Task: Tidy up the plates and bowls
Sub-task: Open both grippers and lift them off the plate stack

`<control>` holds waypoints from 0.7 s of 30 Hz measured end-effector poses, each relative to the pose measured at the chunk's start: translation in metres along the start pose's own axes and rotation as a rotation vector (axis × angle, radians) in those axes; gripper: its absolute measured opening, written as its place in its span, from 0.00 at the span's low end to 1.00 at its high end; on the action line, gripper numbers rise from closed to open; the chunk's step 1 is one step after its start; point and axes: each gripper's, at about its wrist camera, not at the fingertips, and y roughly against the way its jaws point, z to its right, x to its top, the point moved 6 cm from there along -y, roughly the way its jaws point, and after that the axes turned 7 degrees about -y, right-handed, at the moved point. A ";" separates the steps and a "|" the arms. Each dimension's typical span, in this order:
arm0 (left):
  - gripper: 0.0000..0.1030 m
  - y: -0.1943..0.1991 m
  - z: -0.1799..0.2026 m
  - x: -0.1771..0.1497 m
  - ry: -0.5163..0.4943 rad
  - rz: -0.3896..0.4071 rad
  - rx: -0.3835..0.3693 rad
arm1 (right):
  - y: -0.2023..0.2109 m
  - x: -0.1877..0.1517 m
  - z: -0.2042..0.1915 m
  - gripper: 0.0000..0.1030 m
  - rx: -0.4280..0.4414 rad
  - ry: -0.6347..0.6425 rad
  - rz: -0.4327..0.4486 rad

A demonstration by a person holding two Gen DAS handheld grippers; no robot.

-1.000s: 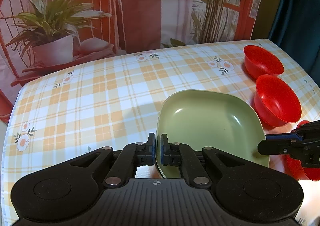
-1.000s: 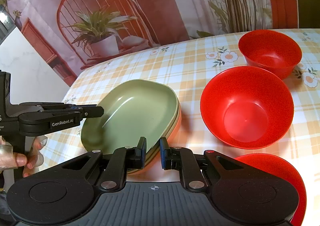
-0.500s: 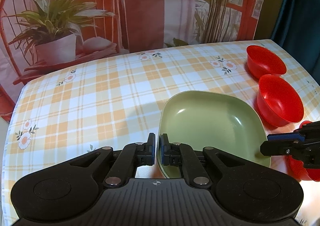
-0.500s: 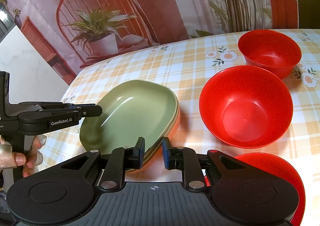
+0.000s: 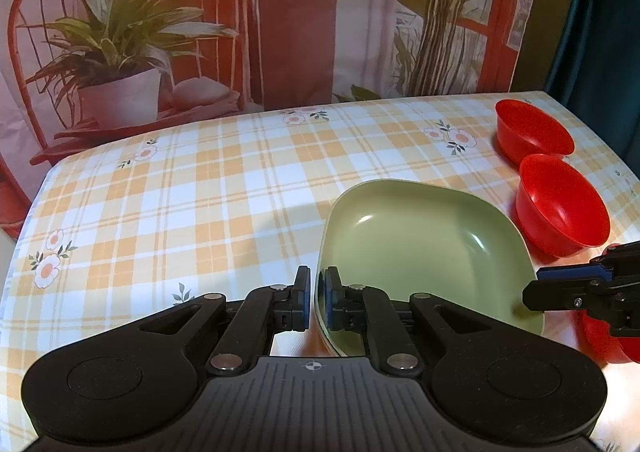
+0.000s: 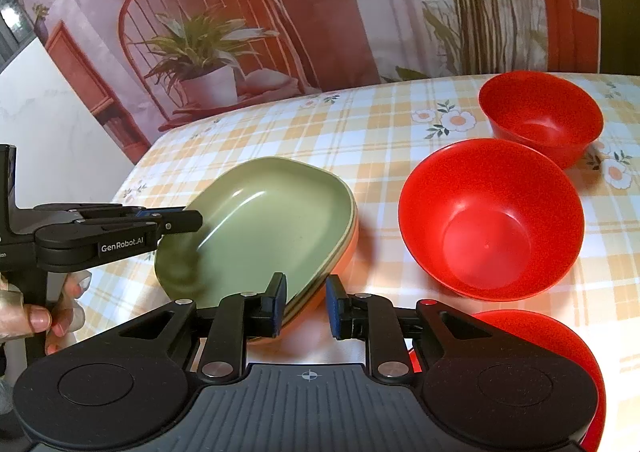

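Note:
A green plate (image 5: 420,248) lies on top of a small stack on the checked table; in the right wrist view (image 6: 256,228) a cream and an orange plate rim show under it. My left gripper (image 5: 314,302) has its jaws opened a little around the green plate's near-left rim. My right gripper (image 6: 306,304) is open around the stack's near-right rim. Three red bowls stand to the right: a far one (image 6: 540,116), a middle one (image 6: 492,216) and a near one (image 6: 560,348) partly behind my right gripper.
The table carries a yellow checked cloth (image 5: 200,192) with flowers. A printed backdrop (image 5: 280,12) of a chair and plants hangs behind the far edge. A dark curtain (image 5: 608,32) stands at the far right. The person's hand (image 6: 36,316) holds the left gripper.
My right gripper's jaws have widened from nearly shut to open at the stack's rim. My left gripper's jaws have eased open slightly on the green plate's rim. The plates have stayed in place.

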 end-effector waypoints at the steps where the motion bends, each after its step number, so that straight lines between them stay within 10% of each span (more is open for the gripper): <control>1: 0.10 0.000 -0.001 0.000 0.008 0.002 -0.002 | 0.000 0.000 0.000 0.19 -0.001 -0.003 -0.001; 7: 0.12 0.008 -0.005 0.004 0.065 0.025 0.002 | 0.009 0.005 -0.007 0.19 0.002 0.020 0.015; 11: 0.44 0.025 -0.007 0.016 0.108 0.089 0.012 | 0.022 0.017 -0.006 0.20 0.004 0.045 0.050; 21: 0.44 0.051 0.021 0.052 0.126 0.158 0.010 | 0.057 0.060 0.017 0.20 -0.080 0.182 0.142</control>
